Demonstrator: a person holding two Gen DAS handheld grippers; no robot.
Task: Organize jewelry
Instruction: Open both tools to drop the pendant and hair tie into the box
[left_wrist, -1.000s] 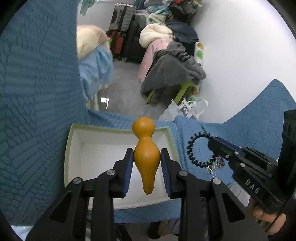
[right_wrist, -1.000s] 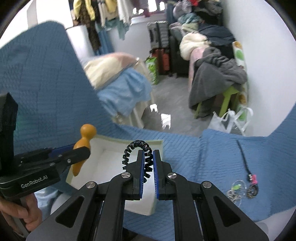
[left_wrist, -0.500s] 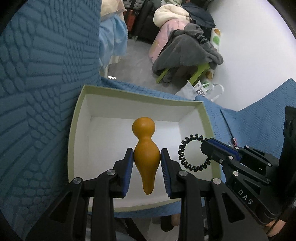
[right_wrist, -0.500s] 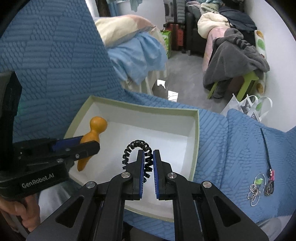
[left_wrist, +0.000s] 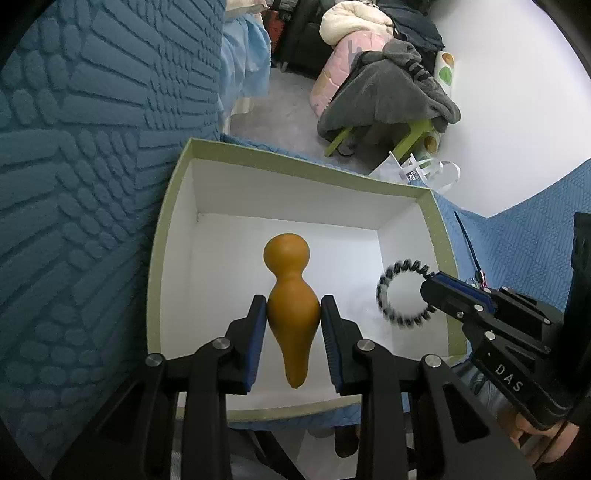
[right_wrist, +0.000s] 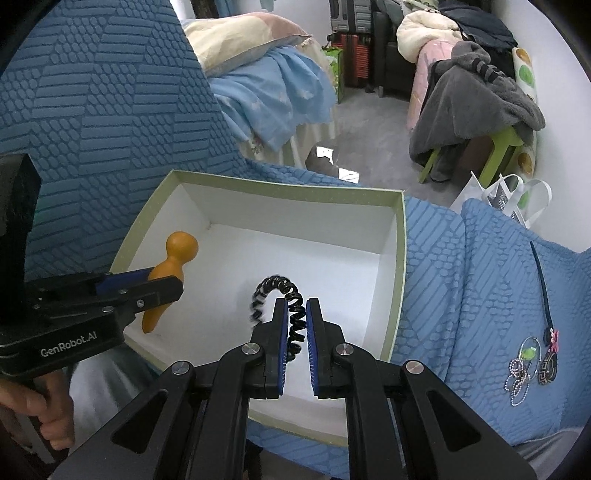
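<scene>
Right wrist view shows the right gripper (right_wrist: 297, 314) over the white box (right_wrist: 400, 258), its jaws opening with the black coil bracelet (right_wrist: 280, 295) between them. The bracelet could snag on a blue pad instead of falling, or bounce against the wall. The left gripper (left_wrist: 293, 314) clamps the orange gourd (left_wrist: 291, 295) at its belly, partly open around it, above the box floor; let go tilted, the rounded gourd may roll into the bracelet. Count: one box, one gourd, one bracelet, two grippers. On the blue blanket (right_wrist: 461, 295) lie a small cluster of trinkets (right_wrist: 532, 360), number unclear.
</scene>
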